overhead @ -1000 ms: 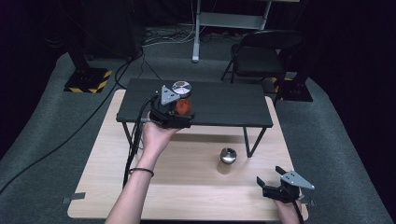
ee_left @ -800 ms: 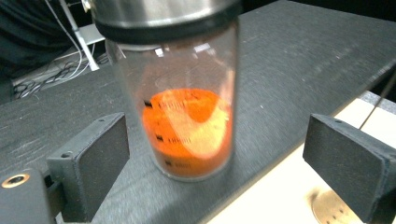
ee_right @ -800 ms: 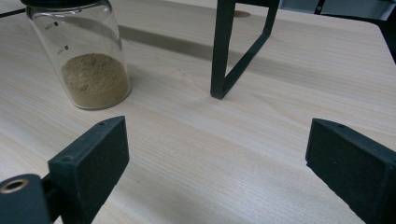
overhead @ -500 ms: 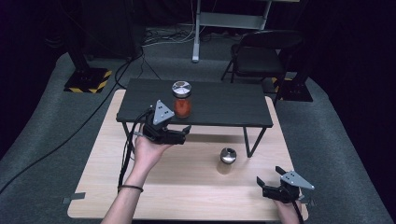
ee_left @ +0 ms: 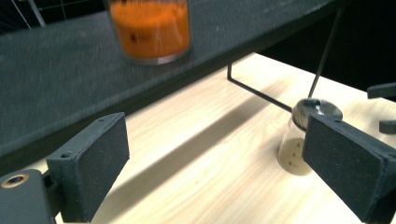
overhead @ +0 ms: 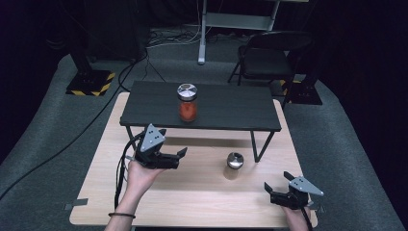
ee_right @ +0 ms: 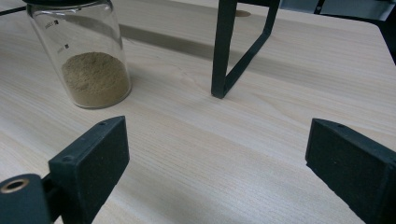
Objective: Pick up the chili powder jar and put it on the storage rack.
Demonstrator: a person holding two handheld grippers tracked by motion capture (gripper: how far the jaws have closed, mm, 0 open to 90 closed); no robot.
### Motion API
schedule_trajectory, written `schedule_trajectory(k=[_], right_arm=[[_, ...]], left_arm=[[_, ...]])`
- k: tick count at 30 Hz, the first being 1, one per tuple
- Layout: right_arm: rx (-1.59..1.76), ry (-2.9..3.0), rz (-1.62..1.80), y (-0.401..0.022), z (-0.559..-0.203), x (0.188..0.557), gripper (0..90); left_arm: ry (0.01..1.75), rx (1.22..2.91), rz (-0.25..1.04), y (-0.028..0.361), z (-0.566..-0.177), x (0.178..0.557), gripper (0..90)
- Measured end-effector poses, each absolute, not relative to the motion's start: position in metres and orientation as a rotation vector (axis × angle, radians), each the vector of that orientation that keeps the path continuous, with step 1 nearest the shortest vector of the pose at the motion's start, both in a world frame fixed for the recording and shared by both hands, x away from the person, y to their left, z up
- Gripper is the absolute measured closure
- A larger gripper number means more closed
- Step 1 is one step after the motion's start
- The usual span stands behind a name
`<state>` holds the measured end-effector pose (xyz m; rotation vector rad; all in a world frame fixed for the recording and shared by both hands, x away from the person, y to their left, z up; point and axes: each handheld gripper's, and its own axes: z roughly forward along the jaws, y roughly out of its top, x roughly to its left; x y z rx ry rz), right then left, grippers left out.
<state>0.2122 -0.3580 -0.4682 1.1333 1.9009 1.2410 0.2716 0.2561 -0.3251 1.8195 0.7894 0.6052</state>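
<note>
We swing the empty, open left claw (overhead: pixel 180 155) level toward the tan jar (overhead: pixel 234 165); centre it between the pads before closing

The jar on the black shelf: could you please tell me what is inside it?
The jar holds orange powder; its silver lid covers the top.

We see that our left gripper (overhead: pixel 169 159) has a black body with a grey three-cornered plate on top, marked with small dark dots, and a black cable trails from it. Our right gripper (overhead: pixel 275 189) looks the same. The jaws are flat black blocks with rough, grainy pads (ee_left: pixel 100 161) (each has a small screw hole), and a brass-coloured ring sits near the base. Our left wrist wears a thin dark band (overhead: pixel 121 215); the forearm has no sleeve.
</note>
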Motion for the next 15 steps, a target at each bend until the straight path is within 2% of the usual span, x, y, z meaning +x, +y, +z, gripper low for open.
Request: schedule_trajectory(k=[15], right_arm=[[1.133,1.901,1.239,-0.357,-0.468,0.212,5.4]], left_arm=[[0.899,1.832,0.629,0.283,-0.396,0.244,7.4]])
